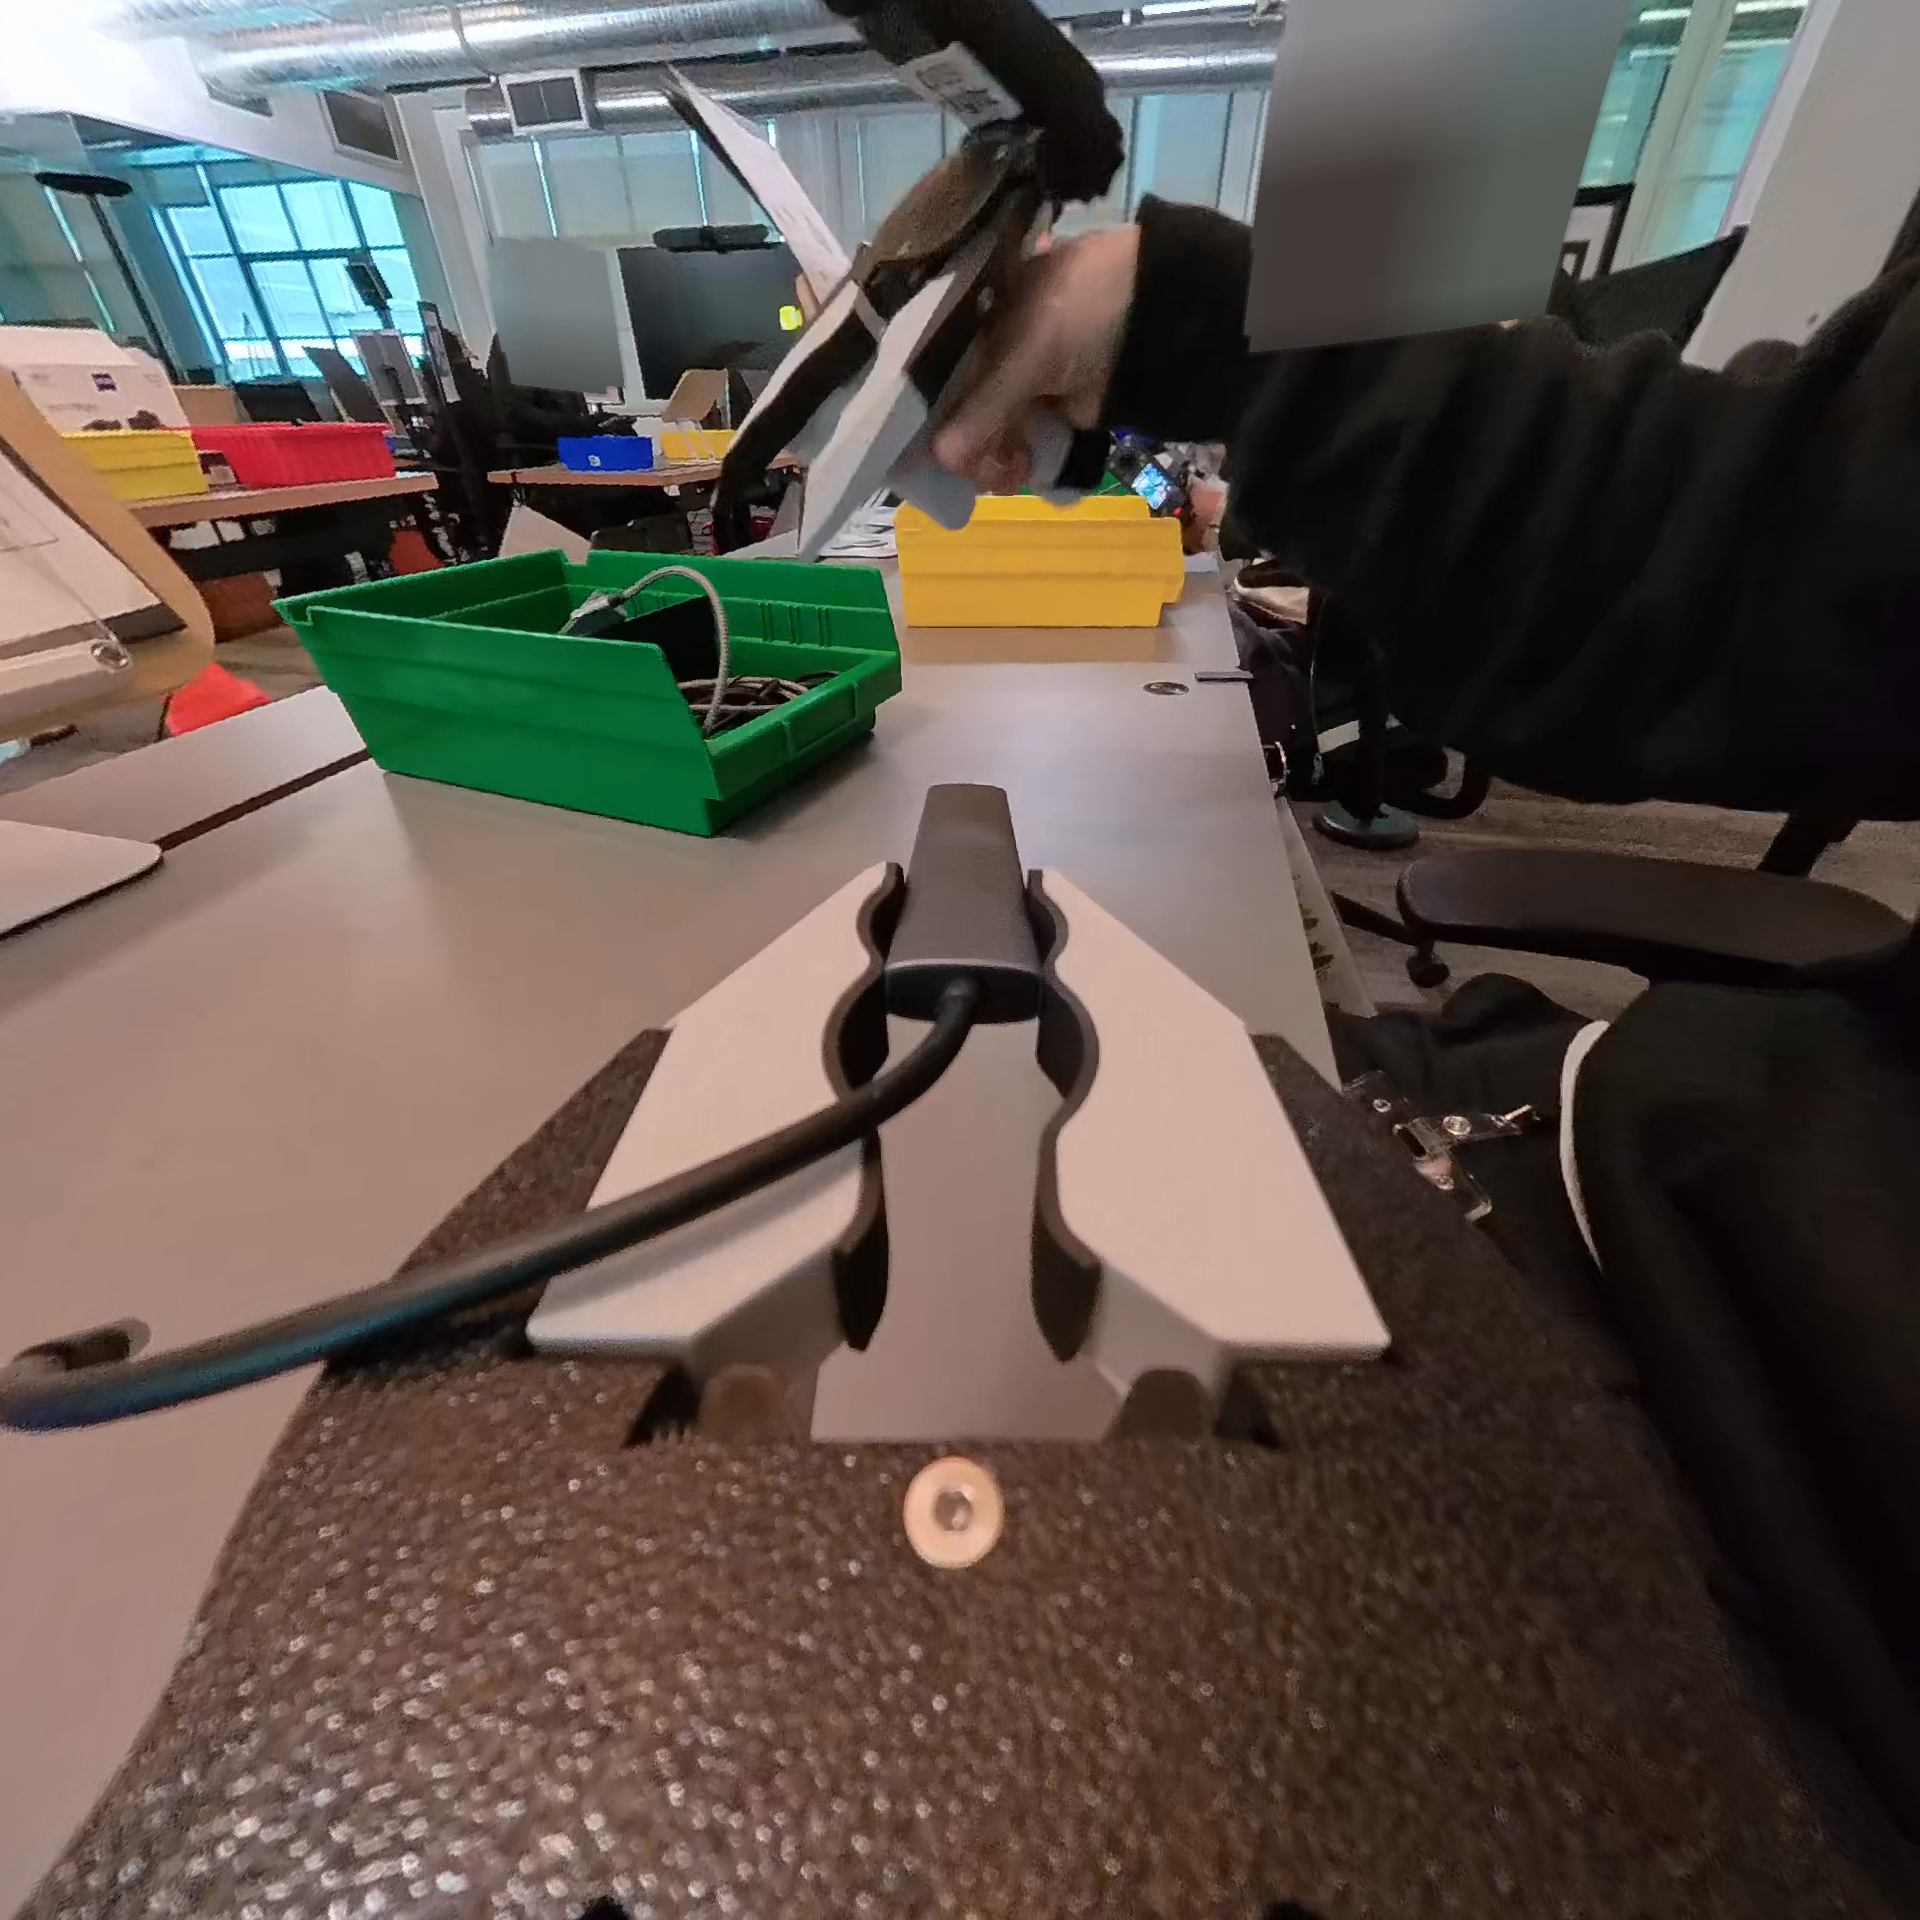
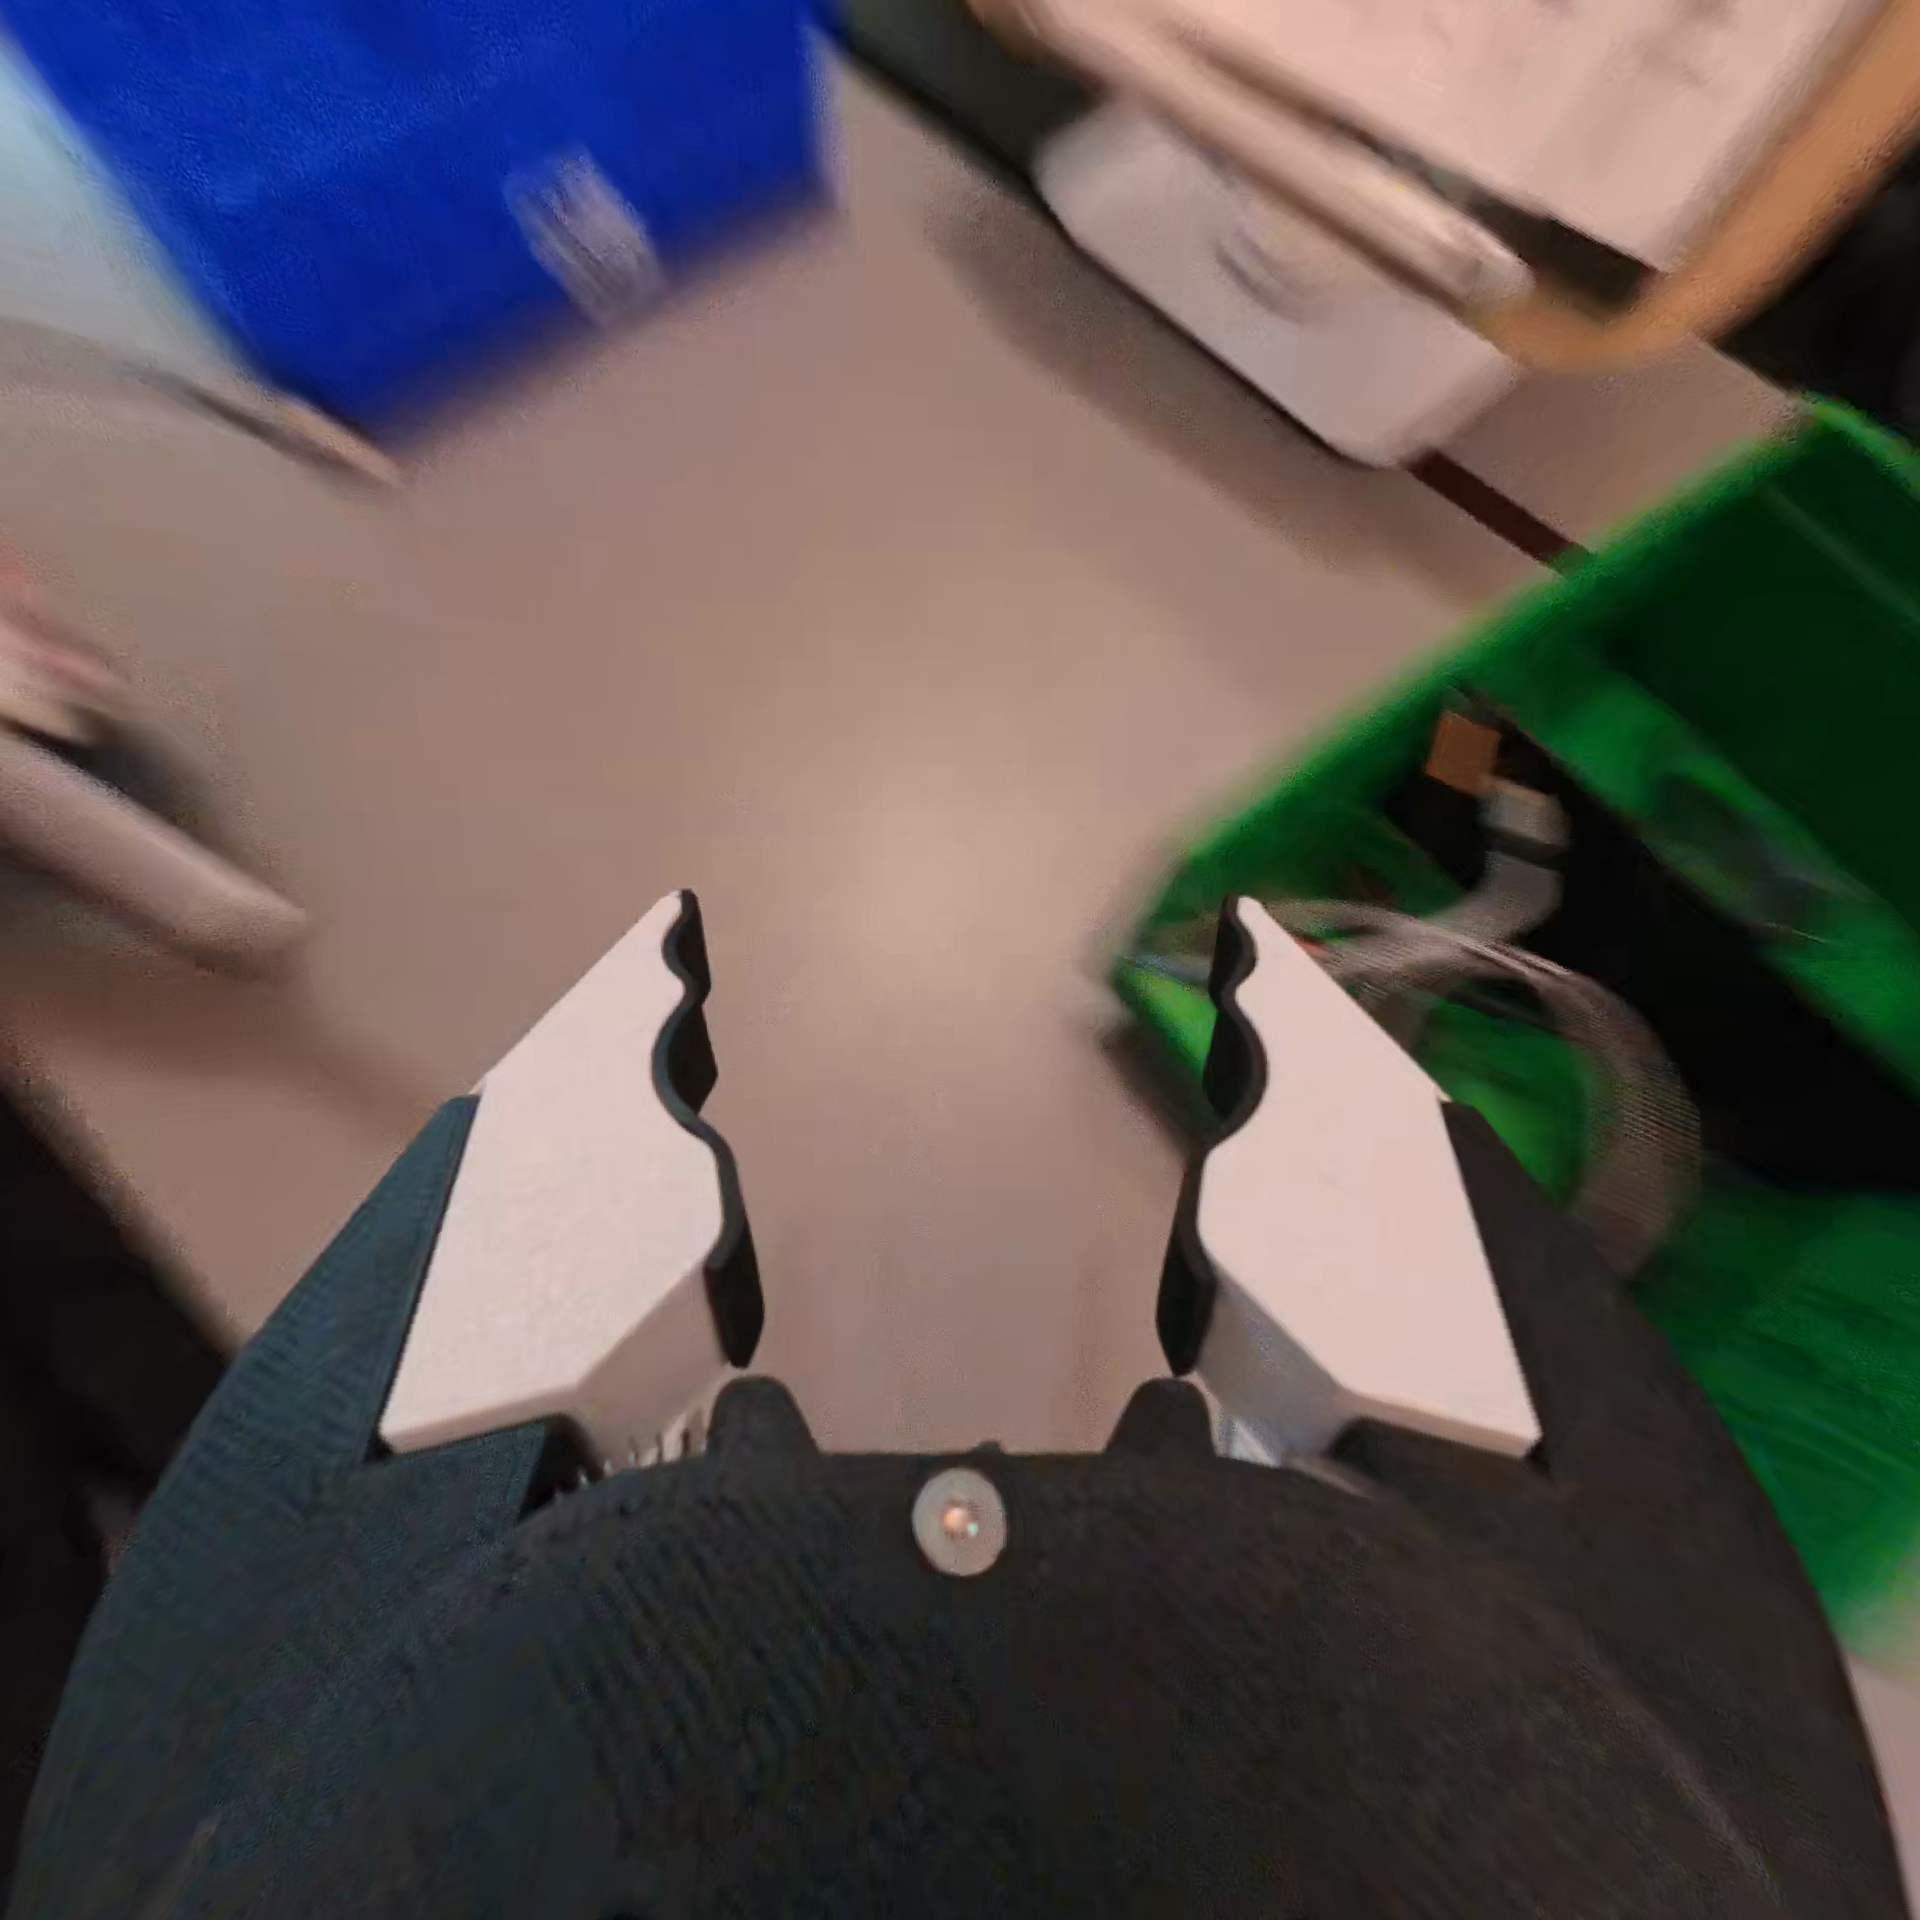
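Note:
My left gripper (image 1: pixel 961 883) is shut on a dark grey adapter (image 1: pixel 961 862) whose black cable (image 1: pixel 644 1195) trails back to the left over the grey table (image 1: pixel 416 987). It holds the adapter just above the table, short of a green bin (image 1: pixel 582 717) that holds a coiled grey braided cable (image 1: pixel 717 686). My right gripper (image 2: pixel 961 914) is open and empty above the table, with the green bin (image 2: pixel 1714 727) close on its right; that view is blurred. The right gripper also shows in the left wrist view (image 1: pixel 769 488), held by a hand high above the bins.
A yellow bin (image 1: pixel 1039 561) stands behind the green one. A blue bin (image 2: pixel 416 197) and a white box (image 2: pixel 1278 301) lie farther off in the right wrist view. A person in black sits at the right with an office chair (image 1: pixel 1642 914). Red and yellow bins (image 1: pixel 291 452) stand on far tables.

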`<action>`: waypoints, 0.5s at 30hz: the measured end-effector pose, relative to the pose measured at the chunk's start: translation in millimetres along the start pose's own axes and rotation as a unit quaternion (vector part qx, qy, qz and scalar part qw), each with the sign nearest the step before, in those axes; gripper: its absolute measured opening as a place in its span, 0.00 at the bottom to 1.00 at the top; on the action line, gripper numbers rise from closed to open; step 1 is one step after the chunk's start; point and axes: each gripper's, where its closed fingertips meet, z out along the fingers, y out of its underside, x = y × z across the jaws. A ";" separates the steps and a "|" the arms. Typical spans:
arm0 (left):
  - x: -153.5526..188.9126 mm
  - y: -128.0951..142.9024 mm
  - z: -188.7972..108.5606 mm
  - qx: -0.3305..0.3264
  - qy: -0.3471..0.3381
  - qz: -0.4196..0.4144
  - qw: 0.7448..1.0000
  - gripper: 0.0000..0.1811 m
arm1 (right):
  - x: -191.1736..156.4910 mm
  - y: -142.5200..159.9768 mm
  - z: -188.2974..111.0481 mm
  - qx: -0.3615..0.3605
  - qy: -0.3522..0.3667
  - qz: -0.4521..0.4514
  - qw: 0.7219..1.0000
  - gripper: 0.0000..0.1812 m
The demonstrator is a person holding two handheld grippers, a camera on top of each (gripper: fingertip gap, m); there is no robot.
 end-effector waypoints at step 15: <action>54.2 -23.6 -0.2 0.052 0.086 0.191 0.977 0.11 | -269.5 16.6 -6.4 -0.029 -0.586 0.272 0.763 0.31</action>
